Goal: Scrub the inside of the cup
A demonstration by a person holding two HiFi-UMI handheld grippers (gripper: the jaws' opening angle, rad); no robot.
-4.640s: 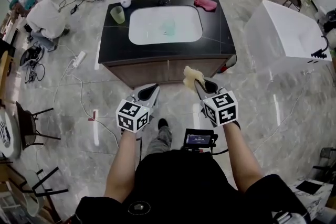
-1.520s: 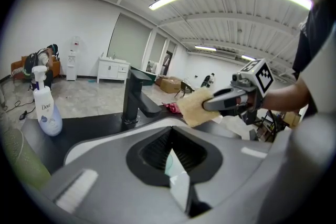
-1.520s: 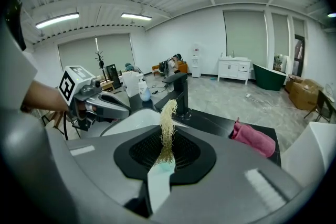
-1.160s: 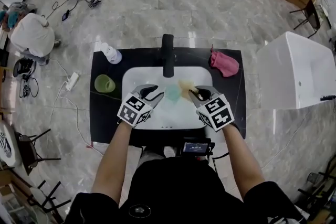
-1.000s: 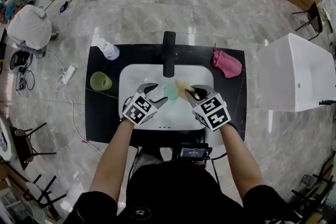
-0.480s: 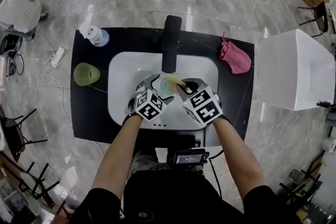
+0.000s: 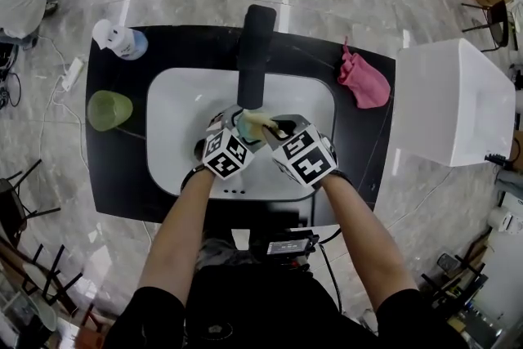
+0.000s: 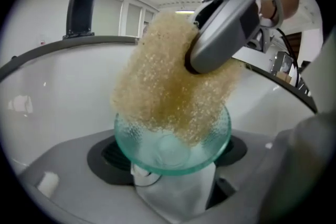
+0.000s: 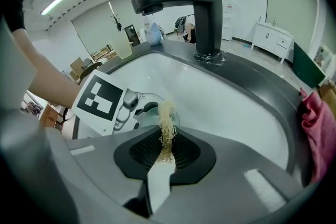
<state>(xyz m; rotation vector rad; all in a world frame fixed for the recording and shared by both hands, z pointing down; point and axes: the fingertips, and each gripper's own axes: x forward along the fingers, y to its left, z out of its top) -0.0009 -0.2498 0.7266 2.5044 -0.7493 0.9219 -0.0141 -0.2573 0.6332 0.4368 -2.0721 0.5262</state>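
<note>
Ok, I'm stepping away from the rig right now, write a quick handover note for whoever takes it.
Left gripper: jaws have just been closing, now on the glass cup, down in the sink, its mouth facing the gripper.
Right gripper: shut on the yellow sponge, whose lower end dips into the cup's mouth.
Done: both things gripped, sponge at the cup.
Left: work the sponge in and scrub the walls and bottom.
</note>
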